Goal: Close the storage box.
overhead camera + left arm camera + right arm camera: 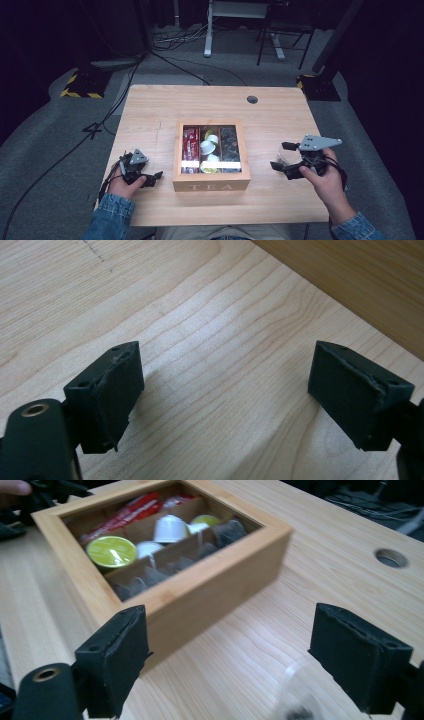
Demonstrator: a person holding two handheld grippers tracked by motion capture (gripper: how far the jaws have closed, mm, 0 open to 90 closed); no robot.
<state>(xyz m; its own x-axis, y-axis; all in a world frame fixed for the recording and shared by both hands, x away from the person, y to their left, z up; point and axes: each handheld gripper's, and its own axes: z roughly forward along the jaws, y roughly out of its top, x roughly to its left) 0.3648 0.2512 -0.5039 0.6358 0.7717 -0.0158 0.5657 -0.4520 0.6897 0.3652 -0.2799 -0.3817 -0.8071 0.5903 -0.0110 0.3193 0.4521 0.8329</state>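
On the pale wooden table (150,107), the tea box (211,186) sits square between your grippers, label facing you. Your left gripper (152,177) and right gripper (280,156) flank it, jaws spread, empty.

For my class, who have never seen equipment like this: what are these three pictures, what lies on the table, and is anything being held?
A person sits at a wooden table, with a hand-held gripper in each hand. One picture looks down from above; the other two come from cameras riding on each tool, looking along its two black jaws. The left hand-held gripper and right hand-held gripper are both open and hold nothing. Between them stands a wooden tea box with red packets, white and green capsules and dark tea bags.
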